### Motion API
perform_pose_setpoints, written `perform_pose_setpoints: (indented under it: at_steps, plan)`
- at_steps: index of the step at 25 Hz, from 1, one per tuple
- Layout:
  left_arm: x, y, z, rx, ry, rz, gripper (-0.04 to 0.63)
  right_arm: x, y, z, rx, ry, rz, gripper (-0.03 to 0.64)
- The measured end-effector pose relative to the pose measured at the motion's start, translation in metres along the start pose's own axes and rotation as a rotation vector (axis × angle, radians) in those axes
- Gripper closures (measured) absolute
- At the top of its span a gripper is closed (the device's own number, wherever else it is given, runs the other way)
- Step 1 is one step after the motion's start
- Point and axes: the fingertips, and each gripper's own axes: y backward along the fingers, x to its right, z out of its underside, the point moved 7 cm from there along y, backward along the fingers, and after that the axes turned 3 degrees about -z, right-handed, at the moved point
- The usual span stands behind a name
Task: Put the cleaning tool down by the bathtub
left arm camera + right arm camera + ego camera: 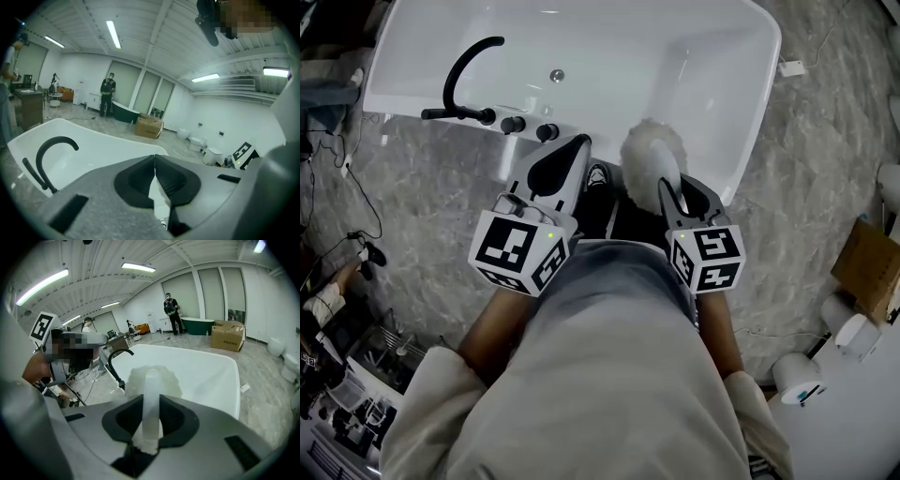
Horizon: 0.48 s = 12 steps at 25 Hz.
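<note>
Holding the cleaning tool at the near rim of the bathtub

The right gripper clamps the tool's white handle, a firm hold suited to a controlled set-down. The long axis runs near to far, and the fluffy head points far, over the rim. The left gripper, jaws together and empty, hangs just left, clear of the tool.

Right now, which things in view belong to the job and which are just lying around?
Job:
cleaning tool, clamped in the right gripper
bathtub
left gripper, shut and empty

Lying about:
cardboard box
white roll on the floor
dark green tub at the back
</note>
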Motion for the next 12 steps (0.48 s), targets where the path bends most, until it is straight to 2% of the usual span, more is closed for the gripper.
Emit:
perform_pose_setpoints:
  at_steps: [6, 12]
  plan:
    - [-0.004, 0.014, 0.009, -0.018, -0.005, -0.007, 0.586, -0.002, -0.014, 0.014, -0.037, 0.011, 0.0, 0.538]
    - [-0.012, 0.026, 0.019, -0.033, 0.022, -0.01, 0.586, 0.0, -0.029, 0.025, -0.052, 0.004, 0.009, 0.538]
